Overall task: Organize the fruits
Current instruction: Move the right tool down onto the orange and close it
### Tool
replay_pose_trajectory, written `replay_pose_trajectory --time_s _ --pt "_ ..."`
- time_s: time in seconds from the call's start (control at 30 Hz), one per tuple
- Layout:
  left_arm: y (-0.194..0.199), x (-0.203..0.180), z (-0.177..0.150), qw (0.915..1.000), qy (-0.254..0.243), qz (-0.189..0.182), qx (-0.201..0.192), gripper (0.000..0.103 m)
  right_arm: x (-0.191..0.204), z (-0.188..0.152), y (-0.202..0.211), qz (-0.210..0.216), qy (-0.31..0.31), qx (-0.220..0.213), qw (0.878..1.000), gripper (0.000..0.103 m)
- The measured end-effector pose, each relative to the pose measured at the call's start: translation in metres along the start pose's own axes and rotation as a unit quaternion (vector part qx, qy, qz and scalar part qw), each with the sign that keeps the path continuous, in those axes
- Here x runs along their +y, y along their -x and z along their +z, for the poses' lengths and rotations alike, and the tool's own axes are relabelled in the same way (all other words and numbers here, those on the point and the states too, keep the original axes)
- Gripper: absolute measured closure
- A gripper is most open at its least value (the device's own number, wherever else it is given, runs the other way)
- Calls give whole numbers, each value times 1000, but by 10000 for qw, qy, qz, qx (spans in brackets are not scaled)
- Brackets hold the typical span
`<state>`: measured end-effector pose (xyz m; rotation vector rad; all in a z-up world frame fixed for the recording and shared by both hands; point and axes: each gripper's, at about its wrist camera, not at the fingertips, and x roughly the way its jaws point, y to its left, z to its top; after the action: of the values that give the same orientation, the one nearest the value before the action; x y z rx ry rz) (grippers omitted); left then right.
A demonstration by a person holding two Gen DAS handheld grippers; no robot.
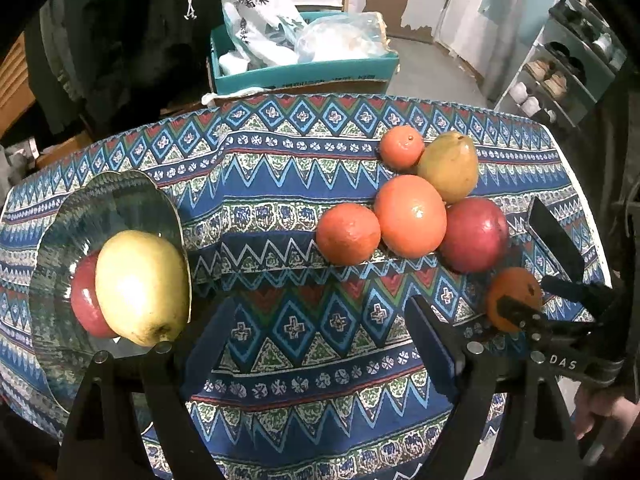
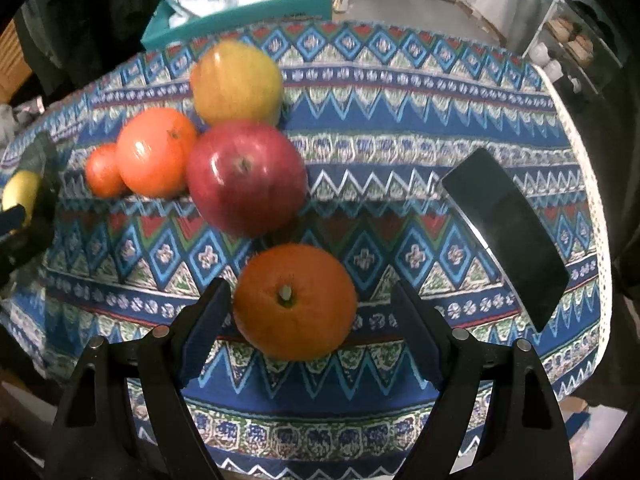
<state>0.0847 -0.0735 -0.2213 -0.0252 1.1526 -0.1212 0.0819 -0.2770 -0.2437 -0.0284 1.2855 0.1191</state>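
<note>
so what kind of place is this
Most likely a home, perhaps a dining or entry area: a table under a patterned tablecloth, a shoe rack by the wall, and a teal cardboard box of bagged goods behind the table.

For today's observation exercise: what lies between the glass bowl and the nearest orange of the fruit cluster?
Only bare patterned tablecloth separates the glass bowl from that orange, as the left wrist view shows.

Black grippers, blue-padded fingers (image 2: 204, 332), silver screws, white "DAS" lettering (image 1: 563, 362)
</note>
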Motion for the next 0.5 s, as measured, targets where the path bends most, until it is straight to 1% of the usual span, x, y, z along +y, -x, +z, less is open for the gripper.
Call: replay_pose_trajectory --time_s 0.2,0.27,0.37,0.5 --pt "-8 3 2 10000 58 -76 26 15 -4 -3 -6 164 -109 108 9997 21" --pt "-12 3 4 9999 69 -89 49 15 -3 -6 -11 234 -107 202 9995 27" --pt "-17 1 8 9999 47 -85 55 15 3 -9 -15 217 -17 200 9996 34" --pt "-25 -1 13 9999 8 -104 52 15 5 -10 -14 229 4 184 9996 35"
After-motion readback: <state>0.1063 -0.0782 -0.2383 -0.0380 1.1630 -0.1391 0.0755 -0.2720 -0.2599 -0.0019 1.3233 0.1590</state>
